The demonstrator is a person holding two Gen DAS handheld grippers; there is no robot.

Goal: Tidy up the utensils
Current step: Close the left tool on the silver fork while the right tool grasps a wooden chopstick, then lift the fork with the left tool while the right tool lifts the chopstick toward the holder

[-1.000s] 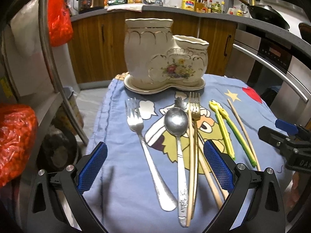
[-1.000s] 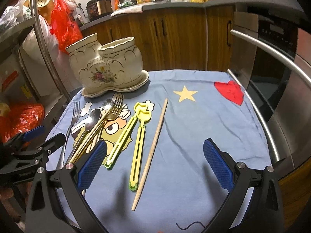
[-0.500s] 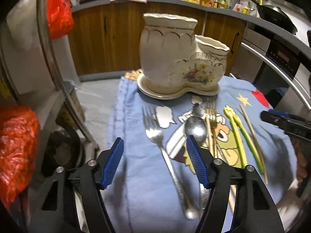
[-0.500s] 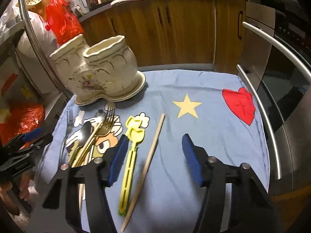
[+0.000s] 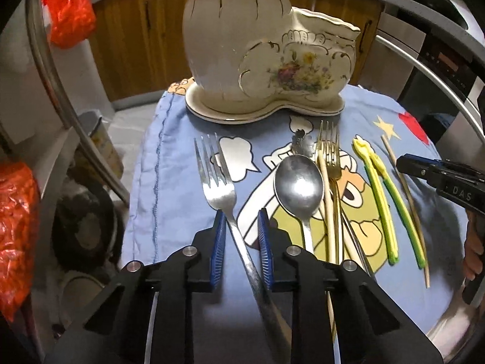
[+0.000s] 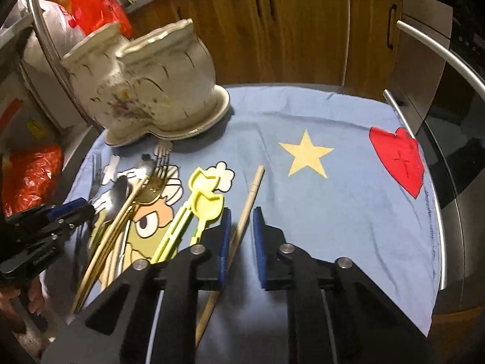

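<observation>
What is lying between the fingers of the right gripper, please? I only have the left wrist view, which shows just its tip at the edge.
Observer: A single wooden chopstick lies between the fingers of the right gripper, whose jaws have just been closing around it.
Operator: Thank you. Is it clamped yet?
Observer: Not yet. The chopstick runs close along the left pad, and bare cloth shows between it and the right pad.
Operator: Is anything else close enough to get caught?
Observer: The yellow tongs lie right beside the left finger, outside the jaws.
</observation>
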